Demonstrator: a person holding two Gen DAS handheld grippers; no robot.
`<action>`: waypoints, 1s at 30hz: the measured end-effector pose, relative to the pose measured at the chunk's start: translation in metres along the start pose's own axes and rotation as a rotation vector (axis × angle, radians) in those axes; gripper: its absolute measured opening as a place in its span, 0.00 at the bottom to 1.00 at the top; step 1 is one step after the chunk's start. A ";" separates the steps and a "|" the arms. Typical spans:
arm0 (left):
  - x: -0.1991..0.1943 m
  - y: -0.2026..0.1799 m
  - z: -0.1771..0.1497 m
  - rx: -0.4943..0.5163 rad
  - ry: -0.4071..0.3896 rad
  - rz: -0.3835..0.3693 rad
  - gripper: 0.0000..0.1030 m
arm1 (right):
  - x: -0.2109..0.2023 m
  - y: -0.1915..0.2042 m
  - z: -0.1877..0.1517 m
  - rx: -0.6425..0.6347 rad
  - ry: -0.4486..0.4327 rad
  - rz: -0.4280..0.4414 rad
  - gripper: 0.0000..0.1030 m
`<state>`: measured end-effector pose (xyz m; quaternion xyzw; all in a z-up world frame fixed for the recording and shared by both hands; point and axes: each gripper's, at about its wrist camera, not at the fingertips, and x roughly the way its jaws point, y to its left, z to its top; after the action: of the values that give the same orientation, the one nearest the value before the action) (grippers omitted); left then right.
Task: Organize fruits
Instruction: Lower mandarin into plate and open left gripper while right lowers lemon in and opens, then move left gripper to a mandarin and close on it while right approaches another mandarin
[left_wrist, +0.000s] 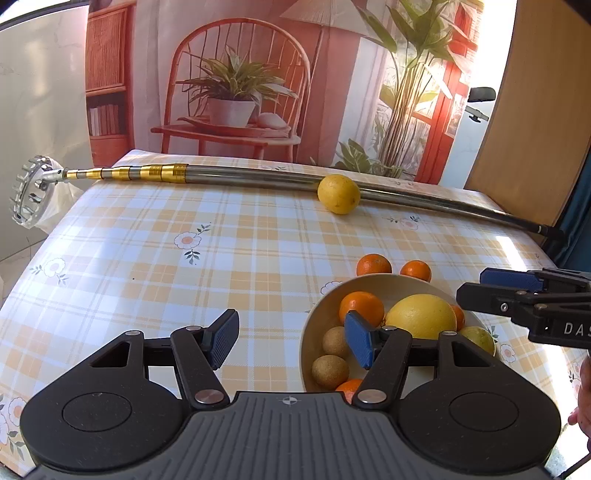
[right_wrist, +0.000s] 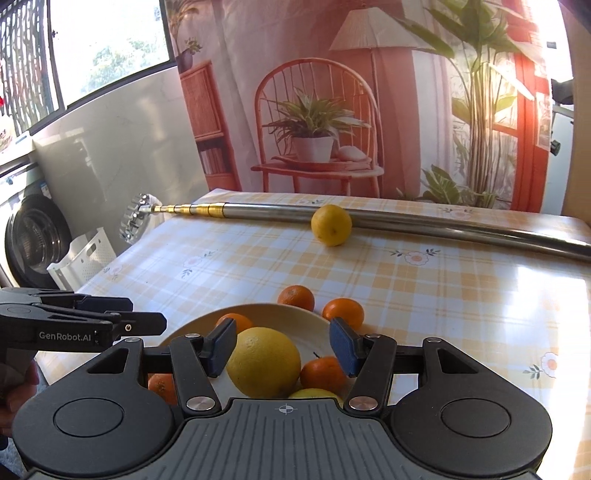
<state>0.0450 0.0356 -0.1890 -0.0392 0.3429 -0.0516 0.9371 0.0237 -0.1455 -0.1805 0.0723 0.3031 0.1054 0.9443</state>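
Observation:
A cream bowl (left_wrist: 314, 321) (right_wrist: 266, 308) holds a large yellow citrus (left_wrist: 421, 315) (right_wrist: 263, 362), several oranges, two brown round fruits (left_wrist: 330, 371) and a small lemon (left_wrist: 478, 338). Two oranges (left_wrist: 373, 265) (right_wrist: 296, 297) lie on the cloth just behind the bowl. One lemon (left_wrist: 338, 194) (right_wrist: 331, 224) rests against a metal pole farther back. My left gripper (left_wrist: 291, 339) is open at the bowl's left rim, holding nothing. Open as well, my right gripper (right_wrist: 282, 347) hovers over the bowl with the large citrus below its fingers.
A telescopic metal pole (left_wrist: 240, 177) (right_wrist: 424, 221) with a toothed ring head (left_wrist: 29, 192) lies across the far side of the checked tablecloth (left_wrist: 147, 258). A printed backdrop stands behind. A washing machine (right_wrist: 33, 240) and white crate (right_wrist: 85, 258) sit beyond the table's left edge.

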 end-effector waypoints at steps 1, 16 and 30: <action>-0.001 0.000 0.002 0.001 -0.008 0.000 0.64 | -0.003 -0.003 0.003 0.003 -0.013 -0.009 0.51; -0.018 0.010 0.067 0.037 -0.127 0.008 0.76 | -0.023 -0.046 0.051 0.027 -0.155 -0.152 0.51; 0.017 -0.002 0.077 0.085 -0.030 -0.096 0.89 | 0.005 -0.058 0.053 0.039 -0.105 -0.170 0.52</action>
<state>0.1072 0.0341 -0.1408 -0.0165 0.3243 -0.1105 0.9393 0.0678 -0.2038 -0.1521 0.0700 0.2601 0.0150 0.9629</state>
